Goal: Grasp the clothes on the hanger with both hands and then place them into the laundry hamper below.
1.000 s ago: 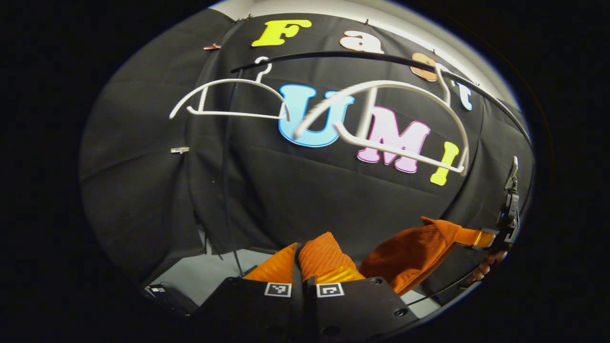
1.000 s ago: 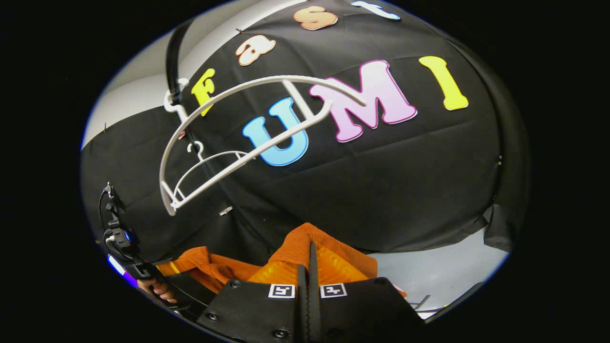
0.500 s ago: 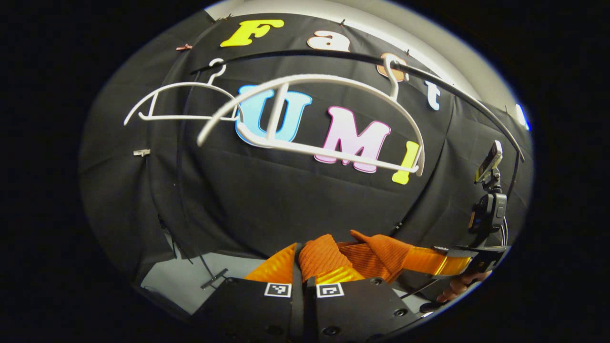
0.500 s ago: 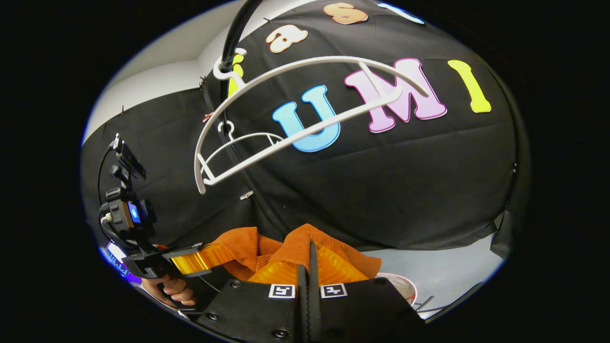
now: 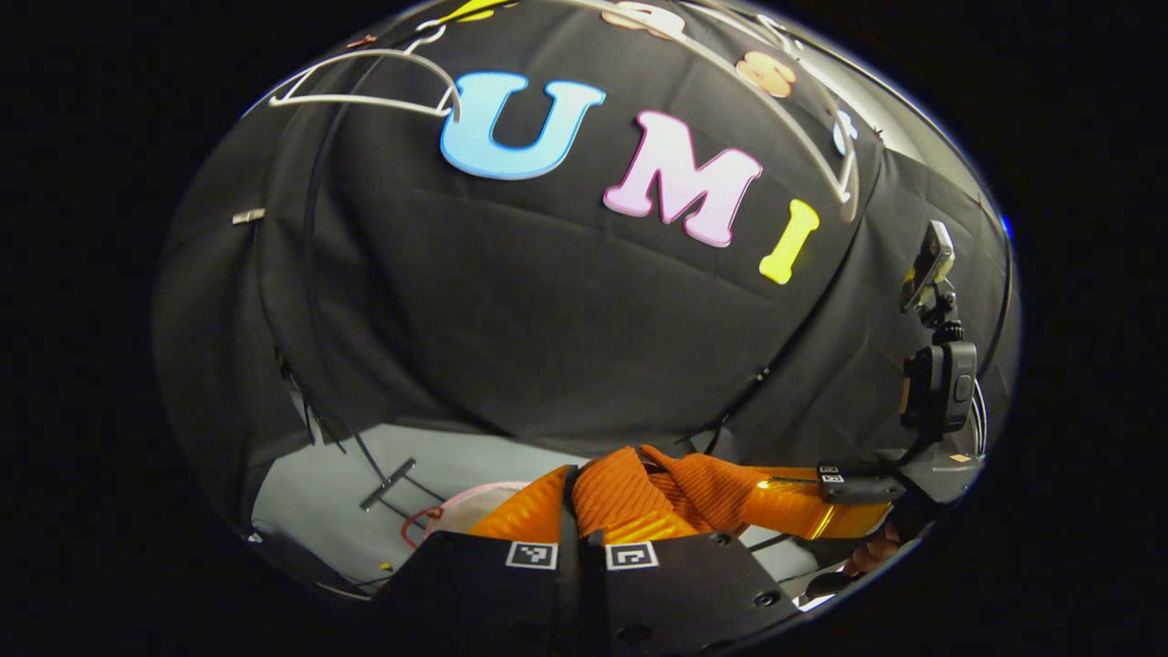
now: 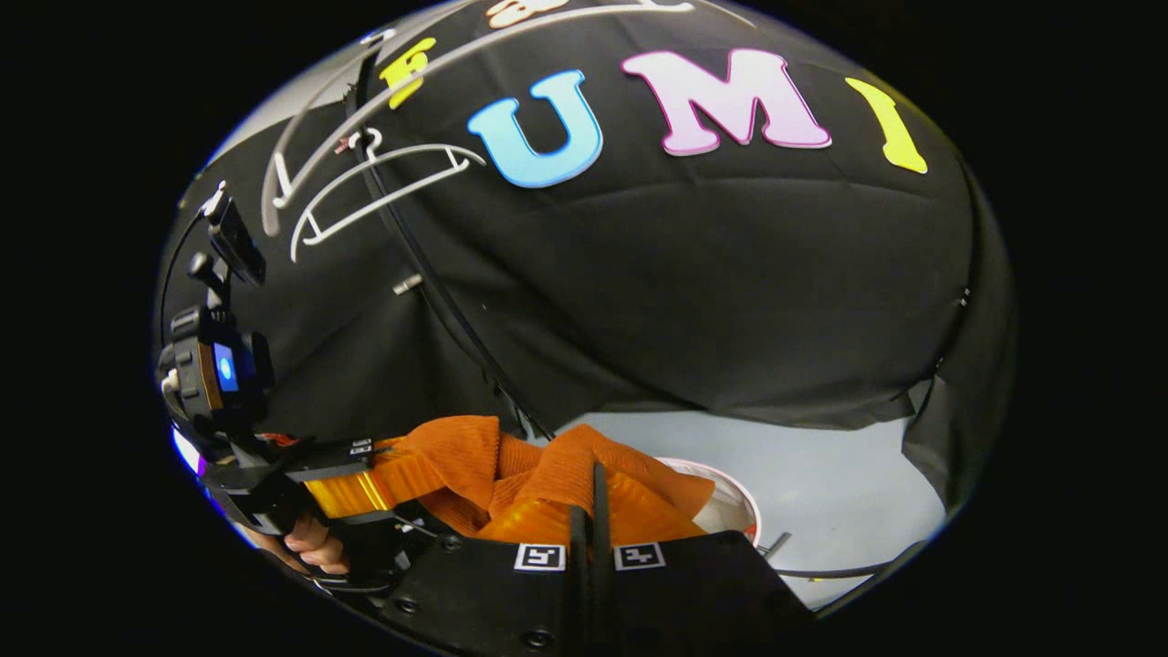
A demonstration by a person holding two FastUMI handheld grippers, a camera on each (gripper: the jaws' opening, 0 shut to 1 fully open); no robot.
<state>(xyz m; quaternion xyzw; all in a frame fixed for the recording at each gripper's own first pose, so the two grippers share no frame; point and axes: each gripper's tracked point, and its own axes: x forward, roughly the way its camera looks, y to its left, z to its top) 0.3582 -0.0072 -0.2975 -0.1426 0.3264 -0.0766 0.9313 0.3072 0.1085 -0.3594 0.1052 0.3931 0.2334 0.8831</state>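
Hamper (image 6: 730, 497) rim lies on floor below/behind the cloth. Orange garment (image 6: 511, 470), off the hangers (image 6: 383, 182), is bunched btwn both tools. Left gripper (image 5: 581, 511) & right gripper (image 6: 591, 511) each pinch a fold. Best approach: lower both together, centre over rim, then release.

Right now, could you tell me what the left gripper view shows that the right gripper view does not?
Left gripper view: the right gripper seen from the side, pinching the orange garment. Right gripper view: the left gripper seen from the side, with the hand that holds it. Shared: the garment held between both shut grippers, the hamper rim below, and white hangers above.
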